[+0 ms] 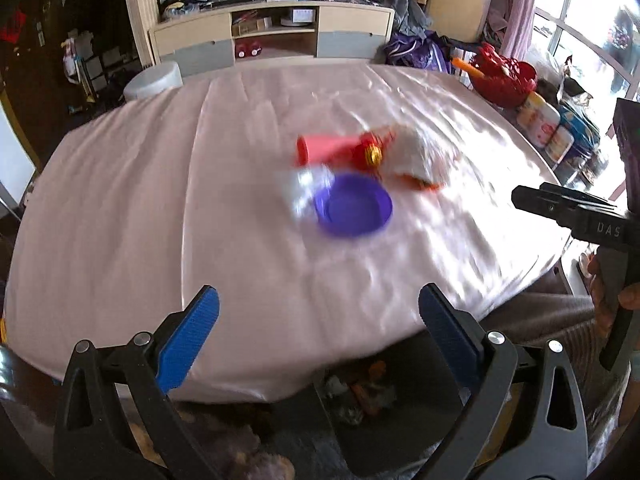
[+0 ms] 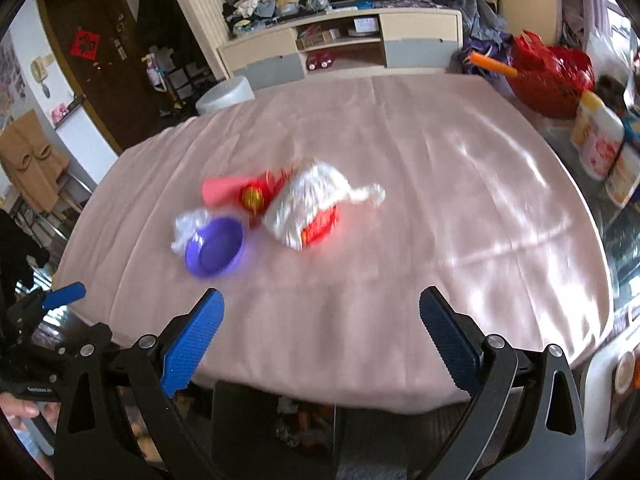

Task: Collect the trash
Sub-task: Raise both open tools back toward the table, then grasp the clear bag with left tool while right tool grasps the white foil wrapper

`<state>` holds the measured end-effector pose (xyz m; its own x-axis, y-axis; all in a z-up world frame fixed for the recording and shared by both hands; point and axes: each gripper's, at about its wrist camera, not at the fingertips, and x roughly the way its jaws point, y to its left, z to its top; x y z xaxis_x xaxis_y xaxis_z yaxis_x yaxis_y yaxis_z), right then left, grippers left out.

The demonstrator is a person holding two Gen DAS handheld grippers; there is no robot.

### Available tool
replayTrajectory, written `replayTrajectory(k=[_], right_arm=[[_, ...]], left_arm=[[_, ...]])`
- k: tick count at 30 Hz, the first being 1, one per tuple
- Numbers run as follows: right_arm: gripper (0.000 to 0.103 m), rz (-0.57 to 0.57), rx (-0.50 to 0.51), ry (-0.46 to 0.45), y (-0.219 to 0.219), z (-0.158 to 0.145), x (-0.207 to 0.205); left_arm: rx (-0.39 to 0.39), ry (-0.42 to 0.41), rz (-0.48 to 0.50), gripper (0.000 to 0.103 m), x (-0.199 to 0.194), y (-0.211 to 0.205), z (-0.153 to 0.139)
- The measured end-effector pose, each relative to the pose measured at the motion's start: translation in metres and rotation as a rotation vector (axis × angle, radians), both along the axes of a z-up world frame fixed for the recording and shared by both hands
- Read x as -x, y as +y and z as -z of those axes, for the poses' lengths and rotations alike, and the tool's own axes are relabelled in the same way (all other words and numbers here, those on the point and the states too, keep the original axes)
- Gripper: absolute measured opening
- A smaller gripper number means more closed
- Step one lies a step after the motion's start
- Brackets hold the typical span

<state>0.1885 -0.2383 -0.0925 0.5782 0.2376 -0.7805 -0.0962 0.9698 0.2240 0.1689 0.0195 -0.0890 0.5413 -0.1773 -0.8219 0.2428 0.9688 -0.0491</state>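
Table point(image 1: 120, 200) under a pink cloth point(image 2: 440, 200) fills both views. Trash sits in one cluster near the table's middle, blurred. Largest piece: white crumpled bag point(image 2: 308, 204) lying over an orange-red wrapper point(image 2: 322, 226). Next, purple bowl point(image 2: 215, 247) on the near left side of the cluster, a crumpled clear wrapper point(image 2: 186, 224) touching its left rim. Behind them a pink-red cup point(image 1: 320, 148) on its side — a small red-and-gold item point(image 2: 252, 197) just beside it, kind not readable.

Left gripper point(image 1: 319, 312) — jaws wide, nothing between, over the near table edge. Right gripper point(image 2: 322, 314) likewise wide and empty, well short of the cluster.
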Motion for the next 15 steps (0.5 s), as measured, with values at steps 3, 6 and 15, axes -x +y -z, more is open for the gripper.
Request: replayTrajectory(k=[3,6,15], right_arm=[[0.098,-0.005,0.008,-0.004,0.004,0.0,-0.017],[0.098,-0.009,0.019,-0.003,0.008,0.003,-0.034],[0.083,-0.058,0.042,-0.04,0.025,0.01,-0.072]], left_arm=[[-0.007,-0.007,-0.002,0.095,-0.019,-0.002,-0.002],[-0.01,-0.009,-0.001,0.095,-0.038,-0.005,0.001],[0.013,0.015,-0.012,0.062,-0.087,-0.004,0.022]])
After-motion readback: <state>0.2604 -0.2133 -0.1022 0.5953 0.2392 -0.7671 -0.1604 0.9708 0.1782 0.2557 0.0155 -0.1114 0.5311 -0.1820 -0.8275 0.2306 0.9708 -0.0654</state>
